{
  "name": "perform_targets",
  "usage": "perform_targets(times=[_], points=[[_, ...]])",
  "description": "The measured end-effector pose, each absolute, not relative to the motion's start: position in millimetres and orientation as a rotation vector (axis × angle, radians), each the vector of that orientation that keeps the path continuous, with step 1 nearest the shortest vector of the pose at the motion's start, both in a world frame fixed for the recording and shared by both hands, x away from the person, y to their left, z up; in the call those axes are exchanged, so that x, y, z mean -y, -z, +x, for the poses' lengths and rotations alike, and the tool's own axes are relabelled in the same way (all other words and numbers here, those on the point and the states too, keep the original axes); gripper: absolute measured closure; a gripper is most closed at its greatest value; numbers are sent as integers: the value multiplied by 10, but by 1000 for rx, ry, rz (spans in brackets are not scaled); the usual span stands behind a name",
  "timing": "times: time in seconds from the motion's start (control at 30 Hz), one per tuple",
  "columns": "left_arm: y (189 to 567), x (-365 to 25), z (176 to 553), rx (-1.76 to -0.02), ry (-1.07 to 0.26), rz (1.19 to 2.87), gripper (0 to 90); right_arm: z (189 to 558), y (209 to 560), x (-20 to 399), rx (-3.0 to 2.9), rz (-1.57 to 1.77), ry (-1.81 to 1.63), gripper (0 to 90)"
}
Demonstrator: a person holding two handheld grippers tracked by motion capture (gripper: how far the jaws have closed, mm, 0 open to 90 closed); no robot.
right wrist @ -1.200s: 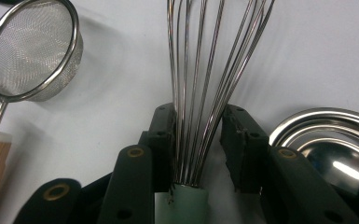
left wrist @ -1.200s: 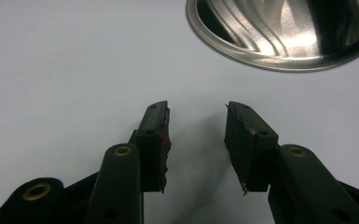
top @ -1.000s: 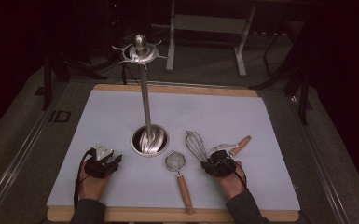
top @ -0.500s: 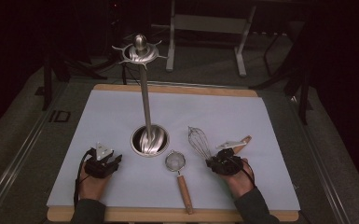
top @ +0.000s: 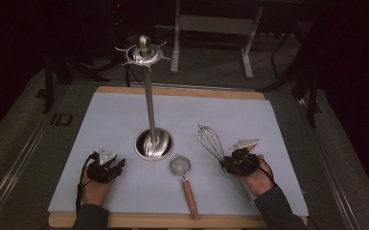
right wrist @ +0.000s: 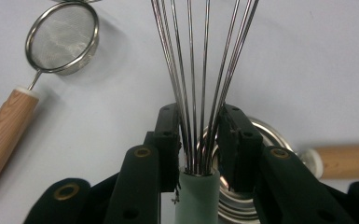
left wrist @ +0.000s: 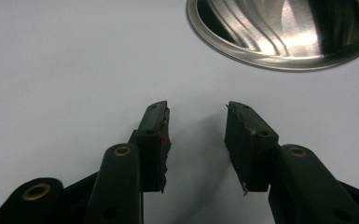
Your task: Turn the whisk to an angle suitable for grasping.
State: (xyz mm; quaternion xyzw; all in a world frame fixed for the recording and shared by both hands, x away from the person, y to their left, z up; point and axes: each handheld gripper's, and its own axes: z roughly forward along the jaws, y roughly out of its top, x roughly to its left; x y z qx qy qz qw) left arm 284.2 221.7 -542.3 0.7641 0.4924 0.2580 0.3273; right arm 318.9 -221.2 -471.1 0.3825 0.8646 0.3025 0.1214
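Change: your right tongs (top: 231, 162), clamped on the wire balloon whisk (top: 210, 142), have raised it off the worktop (top: 268, 124) | left tongs (left wrist: 195, 126) open, idle | next, likely: hang it on the steel hook stand (top: 149, 112).

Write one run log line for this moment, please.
right tool: shut on steel wire whisk, lifted | left tool: open, empty | small mesh strainer with wooden handle: on white mat

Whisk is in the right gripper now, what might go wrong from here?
1. The right gripper pinches the whisk on its springy wires just above the handle; it may twist or slip.
2. The tall utensil stand looks top-heavy; a swinging whisk might knock it.
3. The strainer lies close by and may get bumped.
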Motion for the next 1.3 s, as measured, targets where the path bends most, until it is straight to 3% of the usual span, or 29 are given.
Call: perform_targets(times=[0.7, 1.3], points=[[5425, -2217, 2843, -1289, -673, 1998, 598, 3024, 4623, 1693, -2719, 532, -958, 702], [5423, -2222, 2843, -1290, -668, 1995, 598, 3448, 4575, 1112, -2728, 323, -832, 700]])
